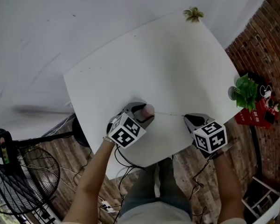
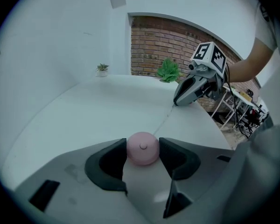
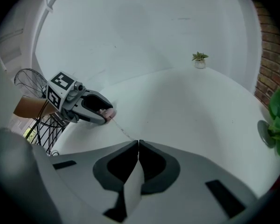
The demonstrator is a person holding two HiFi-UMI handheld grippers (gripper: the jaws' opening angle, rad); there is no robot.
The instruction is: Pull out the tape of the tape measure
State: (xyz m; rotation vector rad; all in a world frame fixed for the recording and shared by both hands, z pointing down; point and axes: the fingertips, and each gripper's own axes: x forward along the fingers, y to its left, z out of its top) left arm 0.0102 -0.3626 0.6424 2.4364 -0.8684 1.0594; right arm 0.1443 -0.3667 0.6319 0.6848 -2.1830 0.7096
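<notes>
Head view looks steeply down on the table [image 1: 177, 55]; gripper views face each other low across it.

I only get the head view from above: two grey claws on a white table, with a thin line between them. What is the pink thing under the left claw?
Observer: The left gripper view shows a small round pink tape measure, clamped between the left gripper's jaws.
Operator: And the thin line?
Observer: That is its thin pale tape, pulled out. The right gripper view shows the right gripper's jaws shut on its end.
Operator: Any detail on the pink case?
Observer: There is a small round button at its centre.
</notes>
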